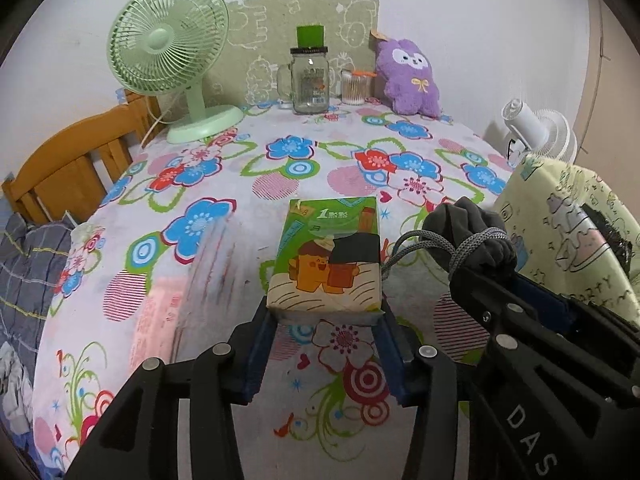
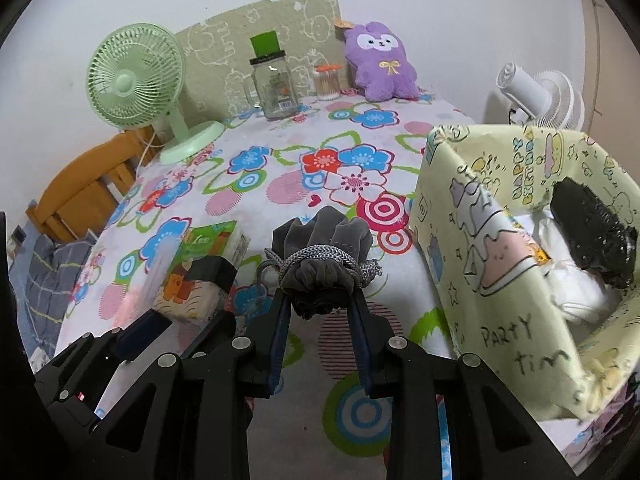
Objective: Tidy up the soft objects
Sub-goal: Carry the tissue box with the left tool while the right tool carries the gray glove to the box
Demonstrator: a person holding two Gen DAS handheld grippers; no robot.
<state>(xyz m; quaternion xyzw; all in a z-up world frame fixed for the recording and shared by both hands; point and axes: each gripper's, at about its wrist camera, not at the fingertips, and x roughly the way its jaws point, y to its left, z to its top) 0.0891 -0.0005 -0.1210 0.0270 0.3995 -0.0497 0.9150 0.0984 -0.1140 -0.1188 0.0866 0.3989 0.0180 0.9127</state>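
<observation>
A flowered tabletop (image 1: 224, 184) against a pale wall, with two pairs of tongs each gripping a soft thing.

At lower centre of the left wrist view, we see the left tongs (image 1: 326, 312) closed on the near end of a green tissue pack (image 1: 328, 256), held just above the cloth. At the centre of the right wrist view, our right tongs (image 2: 320, 304) pinch a grey drawstring pouch (image 2: 320, 252) at its tied neck. A yellow party-print box (image 2: 496, 240) stands to the right, holding white and black items. A purple plush (image 2: 380, 62) and a green fan (image 2: 132, 84) sit at the top.
</observation>
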